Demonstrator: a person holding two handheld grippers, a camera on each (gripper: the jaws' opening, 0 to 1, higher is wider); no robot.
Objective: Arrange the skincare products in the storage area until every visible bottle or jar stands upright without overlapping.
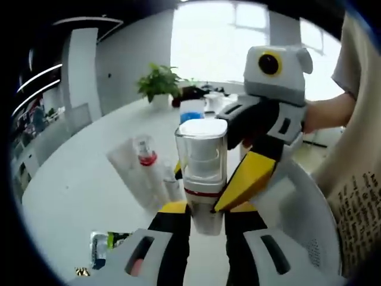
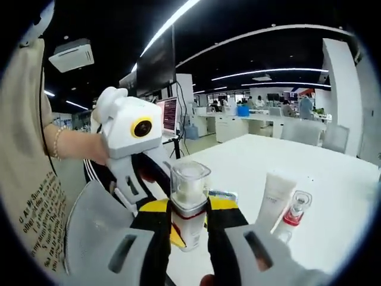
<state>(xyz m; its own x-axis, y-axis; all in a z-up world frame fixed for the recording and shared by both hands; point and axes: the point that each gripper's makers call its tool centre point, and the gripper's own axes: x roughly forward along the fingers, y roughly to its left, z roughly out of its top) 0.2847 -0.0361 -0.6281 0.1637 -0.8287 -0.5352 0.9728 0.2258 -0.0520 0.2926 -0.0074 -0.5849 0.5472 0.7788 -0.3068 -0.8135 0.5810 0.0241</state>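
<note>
Bottle held over the table by both grippers.
Left gripper view: left gripper (image 1: 201, 210) clamped on bottle (image 1: 201, 173), right gripper (image 1: 238, 182) gripping alongside. Right gripper view: right gripper (image 2: 189, 213) closed on bottle (image 2: 189, 199); tube (image 2: 275, 199) lying near. Lower upright, clear of tube; release one side first.

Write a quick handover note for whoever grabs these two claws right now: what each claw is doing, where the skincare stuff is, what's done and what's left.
Left claw: shut on the clear-capped bottle, held upright above the white table.
Right claw: shut on the same bottle from the opposite side; both hold it at once.
On the table: a white tube lying flat, a small red-collared bottle lying beside it, and a blue-capped bottle standing farther back near a potted plant.
Done: nothing clearly placed yet.
Left: set the held bottle down upright, then stand up the tube and small bottle without overlap.
</note>
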